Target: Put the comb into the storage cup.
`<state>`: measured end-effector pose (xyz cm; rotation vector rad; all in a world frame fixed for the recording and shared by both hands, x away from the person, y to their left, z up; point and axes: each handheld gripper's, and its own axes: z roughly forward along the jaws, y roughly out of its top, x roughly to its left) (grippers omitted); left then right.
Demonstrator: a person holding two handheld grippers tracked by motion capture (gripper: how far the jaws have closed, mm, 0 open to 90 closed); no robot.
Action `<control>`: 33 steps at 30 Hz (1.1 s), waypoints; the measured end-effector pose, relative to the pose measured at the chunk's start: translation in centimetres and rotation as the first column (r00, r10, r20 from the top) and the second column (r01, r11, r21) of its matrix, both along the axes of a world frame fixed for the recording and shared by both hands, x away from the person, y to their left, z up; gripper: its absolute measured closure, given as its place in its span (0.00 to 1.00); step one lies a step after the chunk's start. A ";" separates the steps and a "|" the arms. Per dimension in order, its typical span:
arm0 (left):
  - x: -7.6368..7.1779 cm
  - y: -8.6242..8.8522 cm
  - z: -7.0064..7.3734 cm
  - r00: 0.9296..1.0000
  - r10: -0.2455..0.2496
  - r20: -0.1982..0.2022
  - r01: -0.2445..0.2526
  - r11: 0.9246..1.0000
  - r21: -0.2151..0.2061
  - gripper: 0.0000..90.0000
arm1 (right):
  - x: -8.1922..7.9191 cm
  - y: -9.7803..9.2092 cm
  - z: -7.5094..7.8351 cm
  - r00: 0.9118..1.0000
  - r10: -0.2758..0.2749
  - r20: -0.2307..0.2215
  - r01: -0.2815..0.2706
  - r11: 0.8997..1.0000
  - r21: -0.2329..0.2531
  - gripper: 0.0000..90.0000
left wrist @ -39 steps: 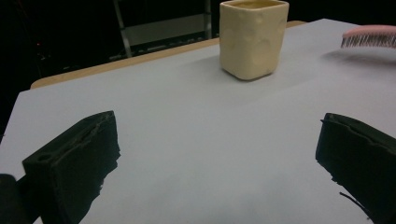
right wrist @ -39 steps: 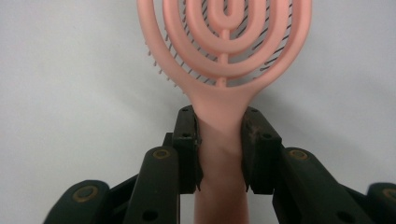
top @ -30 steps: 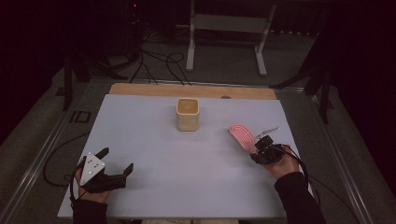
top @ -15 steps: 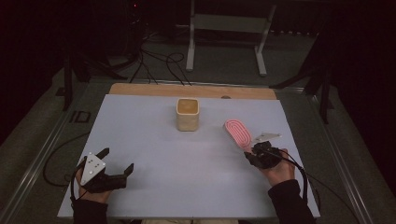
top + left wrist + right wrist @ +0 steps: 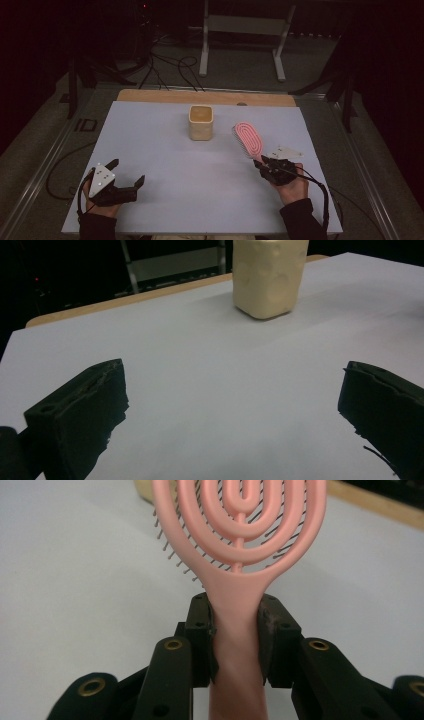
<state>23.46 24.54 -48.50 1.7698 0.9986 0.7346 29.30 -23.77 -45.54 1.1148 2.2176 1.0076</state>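
Dark floor and loose cables surround the white table (image 5: 165, 150), which takes up the middle and lower part of the high view, with a strip of bare wood along its far edge. Behind it, at the top centre of the frame, stands a pale metal stand (image 5: 240, 30).

At the lower right of the high view the right gripper (image 5: 261, 164) rests just above the table, its jaws closed on the handle of a pink hairbrush (image 5: 248, 138). The brush head points up and slightly left in the frame, toward the far edge, and lies low over the table right of centre. In the right gripper view the handle of the hairbrush (image 5: 239, 630) runs straight up between the two black jaws, which press against it on either side; the looped pink head fills the top of that frame, its bristles showing behind it.

Near the centre of the high view, left of the brush head and apart from it, stands a cream square cup (image 5: 201, 122), upright.

At the lower left the left gripper (image 5: 126, 174) sits near the table's front edge, jaws spread wide with nothing between them. In the left gripper view the cup (image 5: 267, 275) stands at the top, well beyond the open jaws.
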 end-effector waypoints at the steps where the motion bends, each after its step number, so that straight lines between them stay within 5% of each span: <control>1: 0.0 0.0 0.0 1.000 0.000 -0.002 0.000 1.000 -0.002 0.00 | 0.0 0.1 0.1 1.000 0.002 0.009 -0.002 1.000 0.003 0.78; 16: 0.3 -0.9 0.2 0.999 0.003 -0.045 -0.005 0.999 -0.044 0.00 | -0.2 0.9 0.9 0.995 0.033 0.095 -0.037 0.998 0.045 0.78; 33: 2.4 -2.0 2.1 0.994 -0.043 -0.102 0.034 0.995 -0.090 0.00 | 0.3 2.6 1.6 0.991 0.055 0.120 -0.065 0.995 0.077 0.78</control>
